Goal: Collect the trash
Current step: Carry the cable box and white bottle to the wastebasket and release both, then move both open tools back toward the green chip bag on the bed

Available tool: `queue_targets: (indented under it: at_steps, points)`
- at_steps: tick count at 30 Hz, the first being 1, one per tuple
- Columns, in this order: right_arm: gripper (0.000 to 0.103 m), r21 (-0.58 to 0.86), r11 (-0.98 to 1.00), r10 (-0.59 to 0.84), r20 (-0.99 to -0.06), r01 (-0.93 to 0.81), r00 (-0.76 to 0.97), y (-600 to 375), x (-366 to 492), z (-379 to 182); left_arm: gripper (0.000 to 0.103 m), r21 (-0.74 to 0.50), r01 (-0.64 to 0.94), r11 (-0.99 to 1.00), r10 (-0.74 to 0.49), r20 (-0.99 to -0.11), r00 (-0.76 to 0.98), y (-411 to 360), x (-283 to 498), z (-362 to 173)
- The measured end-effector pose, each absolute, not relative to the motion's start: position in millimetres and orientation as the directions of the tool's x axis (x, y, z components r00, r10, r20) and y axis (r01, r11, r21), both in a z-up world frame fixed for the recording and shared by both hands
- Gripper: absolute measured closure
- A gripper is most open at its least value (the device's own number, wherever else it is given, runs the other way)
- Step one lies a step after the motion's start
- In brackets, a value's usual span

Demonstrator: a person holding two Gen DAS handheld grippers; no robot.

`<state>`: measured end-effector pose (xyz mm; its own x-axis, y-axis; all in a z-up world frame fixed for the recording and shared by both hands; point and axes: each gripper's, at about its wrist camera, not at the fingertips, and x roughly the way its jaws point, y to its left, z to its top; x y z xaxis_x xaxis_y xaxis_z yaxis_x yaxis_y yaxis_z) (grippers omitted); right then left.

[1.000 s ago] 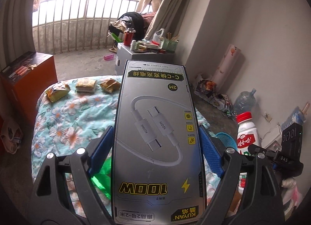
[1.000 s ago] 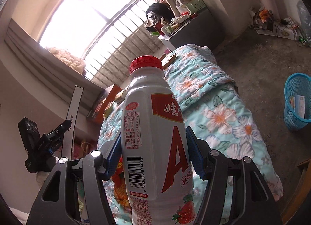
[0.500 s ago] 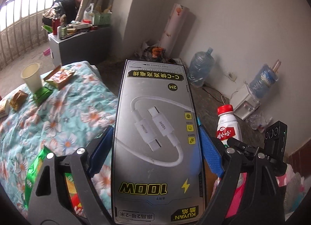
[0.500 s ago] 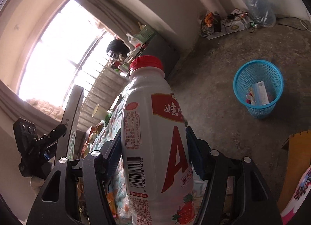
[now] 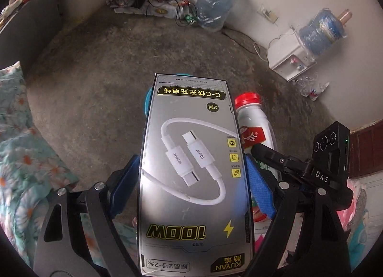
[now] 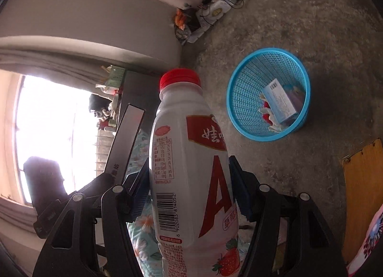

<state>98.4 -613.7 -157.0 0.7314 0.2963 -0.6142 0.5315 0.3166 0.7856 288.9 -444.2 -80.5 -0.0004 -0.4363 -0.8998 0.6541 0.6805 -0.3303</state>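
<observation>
The left gripper has its jaws clenched on a flat grey cardboard charging-cable box, and the right gripper grasps a white plastic yoghurt-drink bottle with a red cap. Both pieces of trash are in the air, close beside each other above the floor. The round blue plastic mesh basket stands on the bare grey concrete floor, already holding a pale carton and some scraps.

To do the drop well, I would bring each gripper right over the basket's mouth before letting go, one after the other, so the long box goes in end first and does not bridge the rim. The bottle should fall from low, lest it bounce out.

A floral bedspread lies at the left. Along the wall sit a big water jug, tangled cables and what looks like a small white dispenser.
</observation>
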Motion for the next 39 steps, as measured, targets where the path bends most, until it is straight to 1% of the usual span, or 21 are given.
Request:
queue_targets:
  at_steps: [5,6,7,9,11,15,20,24,29,34,38,39]
  points:
    - [0.040,0.784,0.240,0.374,-0.619,0.573,0.690,-659.0,144.0,-210.8,0.020,-0.302,0.611,0.731,-0.384,-0.923,0.003,-499.0,322.9,-126.3]
    - [0.040,0.768,0.244,0.371,-0.638,0.592,0.675,-666.5,151.5,-221.5,0.020,-0.300,0.600,0.742,-0.379,-0.925,0.006,-507.5,329.8,-135.8]
    - [0.040,0.737,0.240,0.338,-0.674,0.632,0.657,-673.4,154.4,-231.8,0.020,-0.298,0.589,0.751,-0.377,-0.926,0.011,-515.2,336.7,-142.6]
    - [0.039,0.711,0.227,0.308,-0.701,0.666,0.644,-682.4,155.9,-247.7,0.020,-0.308,0.572,0.760,-0.392,-0.920,0.025,-524.1,343.5,-154.5]
    - [0.040,0.701,0.200,0.290,-0.709,0.684,0.642,-683.7,149.7,-259.6,0.020,-0.329,0.549,0.768,-0.421,-0.906,0.045,-523.1,344.9,-160.6]
    - [0.040,0.703,0.188,0.280,-0.707,0.685,0.649,-677.4,131.8,-272.3,0.020,-0.395,0.519,0.758,-0.464,-0.886,0.005,-518.4,343.7,-170.1]
    - [0.040,0.710,0.169,0.254,-0.702,0.684,0.666,-669.3,104.0,-274.8,0.020,-0.420,0.525,0.740,-0.516,-0.856,0.042,-510.3,336.8,-155.4]
    - [0.040,0.707,0.205,0.224,-0.707,0.677,0.671,-663.2,87.4,-258.1,0.020,-0.446,0.511,0.735,-0.550,-0.833,0.064,-496.6,332.5,-133.1]
    - [0.040,0.719,0.283,0.160,-0.688,0.634,0.708,-647.0,71.4,-212.9,0.020,-0.455,0.541,0.708,-0.593,-0.799,0.104,-466.1,318.0,-88.0]
    - [0.039,0.725,0.385,0.093,-0.646,0.571,0.758,-622.4,55.0,-150.5,0.020,-0.465,0.602,0.649,-0.664,-0.733,0.150,-412.4,289.4,-19.9]
    - [0.039,0.659,0.541,0.034,-0.638,0.522,0.769,-586.7,50.9,-91.6,0.020,-0.408,0.684,0.605,-0.709,-0.667,0.229,-350.6,252.2,37.9]
    - [0.035,0.632,0.591,0.020,-0.633,0.501,0.774,-573.5,50.4,-75.7,0.020,-0.391,0.699,0.599,-0.715,-0.654,0.247,-332.9,242.3,50.5]
